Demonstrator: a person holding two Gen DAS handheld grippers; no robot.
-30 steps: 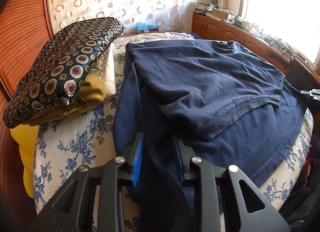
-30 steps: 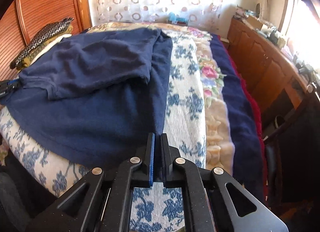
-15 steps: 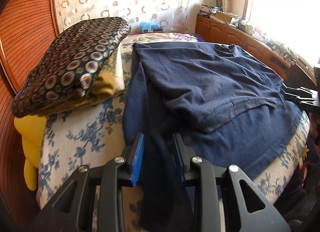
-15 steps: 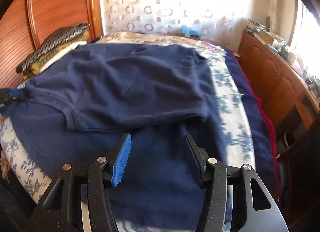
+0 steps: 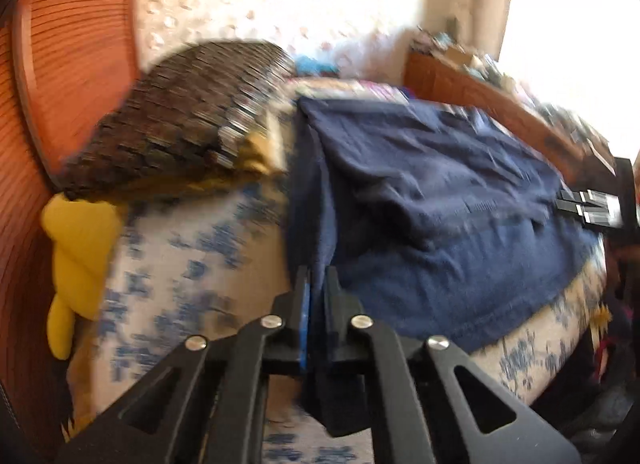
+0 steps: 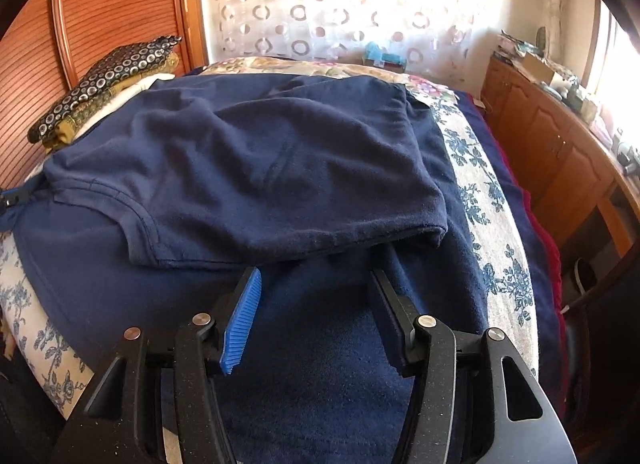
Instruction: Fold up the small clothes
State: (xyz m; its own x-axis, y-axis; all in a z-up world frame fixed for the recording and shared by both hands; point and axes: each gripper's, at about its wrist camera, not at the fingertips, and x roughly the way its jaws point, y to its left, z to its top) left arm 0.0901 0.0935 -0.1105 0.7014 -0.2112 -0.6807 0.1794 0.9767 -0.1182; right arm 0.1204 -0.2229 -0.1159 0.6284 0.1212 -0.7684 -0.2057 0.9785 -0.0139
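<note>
Behind, floral bedspread [image 6: 476,184] meets wooden cupboards [image 6: 560,144].

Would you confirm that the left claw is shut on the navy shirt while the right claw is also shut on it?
Not quite: the right claw is open over the shirt, as the right wrist view shows. The left claw is indeed shut on it.

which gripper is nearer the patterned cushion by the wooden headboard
Left. The left gripper is at the navy shirt's edge on the patterned cushion's side; the right gripper hangs over the shirt's opposite side.
</note>
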